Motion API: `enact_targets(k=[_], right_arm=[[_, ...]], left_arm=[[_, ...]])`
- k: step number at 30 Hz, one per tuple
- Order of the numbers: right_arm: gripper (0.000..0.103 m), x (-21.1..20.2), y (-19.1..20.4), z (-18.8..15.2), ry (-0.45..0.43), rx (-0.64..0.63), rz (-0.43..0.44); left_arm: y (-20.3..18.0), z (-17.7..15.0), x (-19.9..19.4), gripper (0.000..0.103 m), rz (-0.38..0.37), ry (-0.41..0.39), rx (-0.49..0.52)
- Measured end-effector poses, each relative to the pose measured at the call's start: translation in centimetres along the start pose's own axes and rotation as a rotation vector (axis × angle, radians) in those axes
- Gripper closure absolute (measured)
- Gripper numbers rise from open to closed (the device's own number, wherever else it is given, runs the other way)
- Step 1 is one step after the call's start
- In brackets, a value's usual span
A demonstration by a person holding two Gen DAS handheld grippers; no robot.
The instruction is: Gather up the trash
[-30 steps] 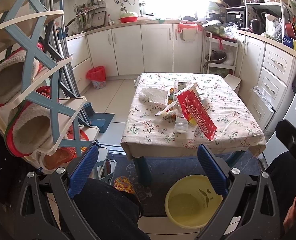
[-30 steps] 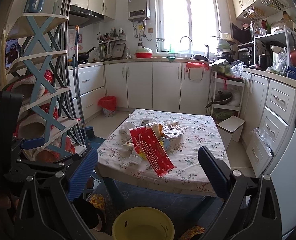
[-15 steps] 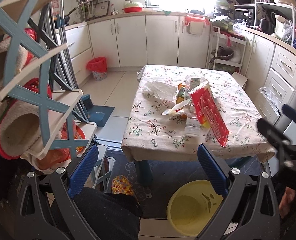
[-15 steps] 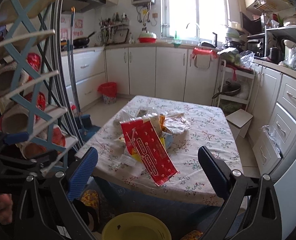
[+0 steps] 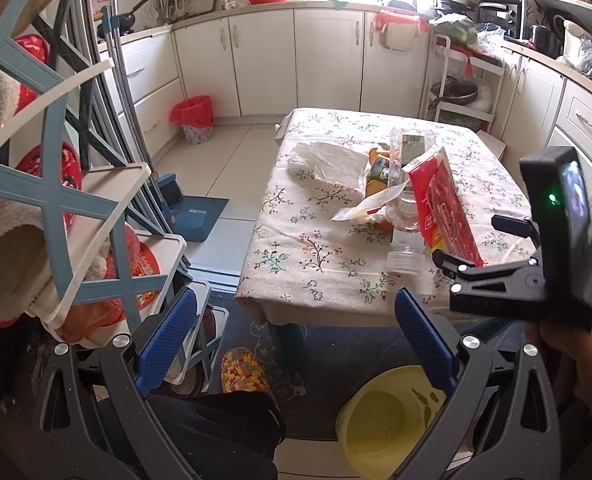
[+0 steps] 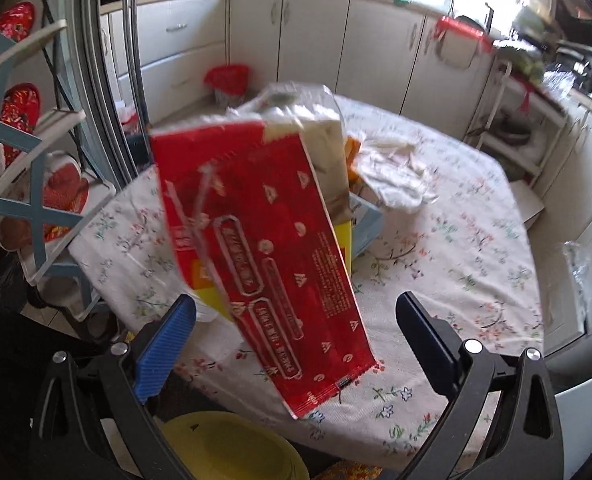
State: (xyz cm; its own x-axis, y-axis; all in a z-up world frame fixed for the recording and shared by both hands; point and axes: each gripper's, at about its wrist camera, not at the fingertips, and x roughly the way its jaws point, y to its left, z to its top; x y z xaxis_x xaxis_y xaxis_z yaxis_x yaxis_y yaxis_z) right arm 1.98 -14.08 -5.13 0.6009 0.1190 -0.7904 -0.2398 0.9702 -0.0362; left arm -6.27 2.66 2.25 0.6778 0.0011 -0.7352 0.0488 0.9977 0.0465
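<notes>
A heap of trash lies on the low table with the floral cloth (image 5: 304,248): a red snack wrapper (image 5: 442,208), a clear plastic bottle (image 5: 406,240), a white plastic bag (image 5: 324,160) and other wrappers. In the right wrist view the red wrapper (image 6: 263,248) fills the middle, close ahead and above my open right gripper (image 6: 296,336). My left gripper (image 5: 296,336) is open and empty, held back from the table's near edge. The right gripper's body (image 5: 544,264) shows at the right of the left wrist view. A yellow basin (image 5: 392,420) stands on the floor below the table edge (image 6: 231,448).
A blue shoe rack (image 5: 55,200) with slippers stands close on the left. A red-lined bin (image 5: 193,118) sits by the far cabinets. A dustpan (image 5: 191,216) lies on the floor. A colourful slipper (image 5: 243,368) lies near the table leg. White cabinets (image 5: 580,120) line the right.
My right gripper has moved forward and down to the trash heap, so the red wrapper now looms large. My left gripper has drifted slightly closer to the table. Both stay open.
</notes>
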Motion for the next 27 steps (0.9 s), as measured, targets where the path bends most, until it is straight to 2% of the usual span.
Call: enact_targets(k=[1, 3, 4, 5, 9, 12, 17, 22, 27], right_arm=[[0.011, 0.2, -0.6, -0.1, 0.014, 0.01, 0.033], [0.043, 0.5, -1.5, -0.3, 0.045, 0.049, 0.113], [0.053, 0.5, -2.2, -0.5, 0.061, 0.084, 0.163], [0.072, 0.5, -2.8, -0.6, 0.068, 0.111, 0.191], [0.094, -0.7, -4.0, -1.5, 0.053, 0.167, 0.266], [0.1, -1.9, -4.5, -1.6, 0.014, 0.178, 0.281], [0.101, -3.8, -6.2, -1.4, -0.051, 0.23, 0.301], [0.101, -4.8, -7.7, -1.6, -0.09, 0.307, 0.332], [0.101, -4.9, -9.0, -2.0, -0.105, 0.378, 0.366]], left_arm=[[0.0, 0.0, 0.2, 0.008, 0.001, 0.004, -0.003], [0.2, 0.0, 0.5, 0.008, -0.001, 0.012, -0.009], [0.2, 0.0, 0.7, 0.008, -0.001, 0.016, -0.011], [0.1, -0.1, 0.8, 0.008, -0.002, 0.02, -0.01], [-0.5, -0.1, 1.0, 0.008, -0.001, 0.025, 0.007], [-1.0, -0.1, 1.2, 0.008, 0.001, 0.029, 0.022], [-2.0, 0.4, 1.3, 0.008, -0.017, 0.03, 0.037], [-4.4, 2.8, 2.0, 0.008, -0.109, -0.018, 0.053], [-7.5, 5.5, 4.0, 0.009, -0.128, -0.059, 0.102]])
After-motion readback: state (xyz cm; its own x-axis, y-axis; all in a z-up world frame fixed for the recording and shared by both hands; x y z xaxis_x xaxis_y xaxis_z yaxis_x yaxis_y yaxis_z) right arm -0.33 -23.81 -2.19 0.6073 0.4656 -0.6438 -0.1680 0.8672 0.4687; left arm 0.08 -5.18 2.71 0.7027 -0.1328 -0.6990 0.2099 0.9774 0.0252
